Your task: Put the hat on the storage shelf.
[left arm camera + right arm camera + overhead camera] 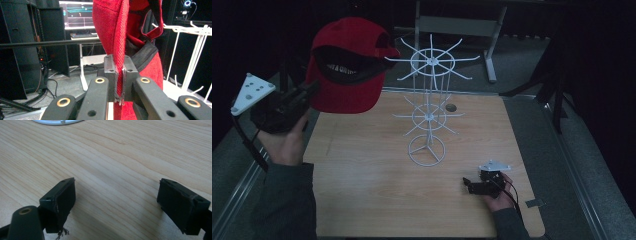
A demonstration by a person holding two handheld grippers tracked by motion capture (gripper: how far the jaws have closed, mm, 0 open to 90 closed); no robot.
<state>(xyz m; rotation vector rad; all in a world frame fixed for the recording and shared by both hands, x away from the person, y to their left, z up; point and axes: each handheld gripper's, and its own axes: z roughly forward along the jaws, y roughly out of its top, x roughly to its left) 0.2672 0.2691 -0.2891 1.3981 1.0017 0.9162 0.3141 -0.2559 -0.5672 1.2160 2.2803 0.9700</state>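
High view: my left gripper (309,92) holds the red cap (344,67) aloft, left of the white wire rack (430,107).
Left jaws: clamped on the cap's edge.
Right gripper (468,185): low over the table (362,200), jaws spread, empty.
Step, I judge: hang the cap; I'd approach a top prong slowly.
Cap pointing: opening faces me, long axis roughly left-right.

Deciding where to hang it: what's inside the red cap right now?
The red cap, held by its brim in the left gripper, shows a dark lining with a white label inside. The deeper crown interior is shadowed; anything further in can't be seen.
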